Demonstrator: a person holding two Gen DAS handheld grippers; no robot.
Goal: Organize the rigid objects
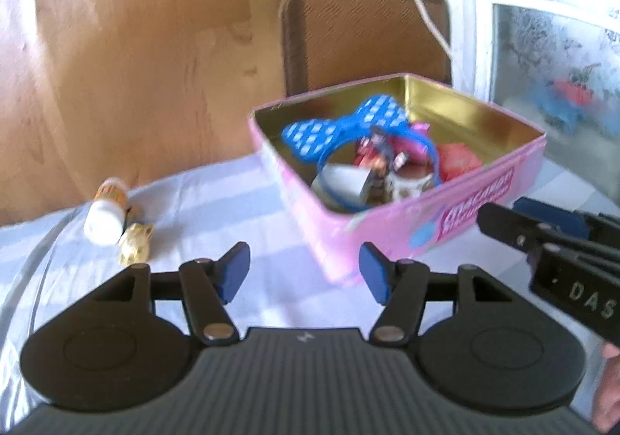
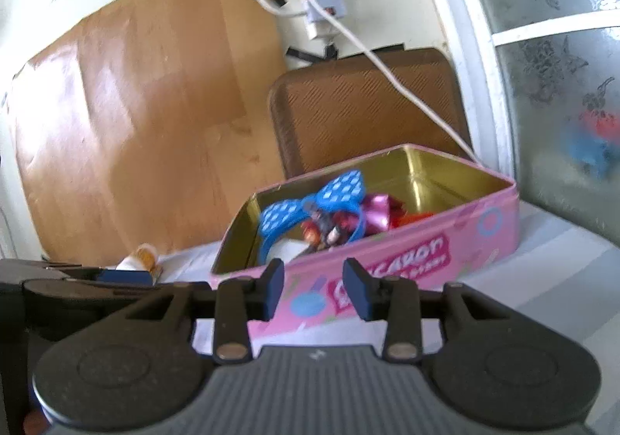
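At ten o'clock of your empty, spread left gripper (image 1: 304, 272), the bottle (image 1: 106, 212) may roll if nudged, probably round.

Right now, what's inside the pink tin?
The pink tin holds a blue polka-dot bow headband, a pink bow, something red, a small figure and a white block. The headband covers whatever lies beneath.

The open pink rectangular tin (image 1: 407, 218) sits on the white-clothed worktop (image 1: 217, 210), holding a blue dotted bow headband (image 1: 348, 121). At its nine o'clock lie a white-capped bottle (image 1: 106, 214) and a small gold figure (image 1: 135, 247), touching. A brown mesh chair back (image 1: 364, 32) stands at twelve o'clock behind.
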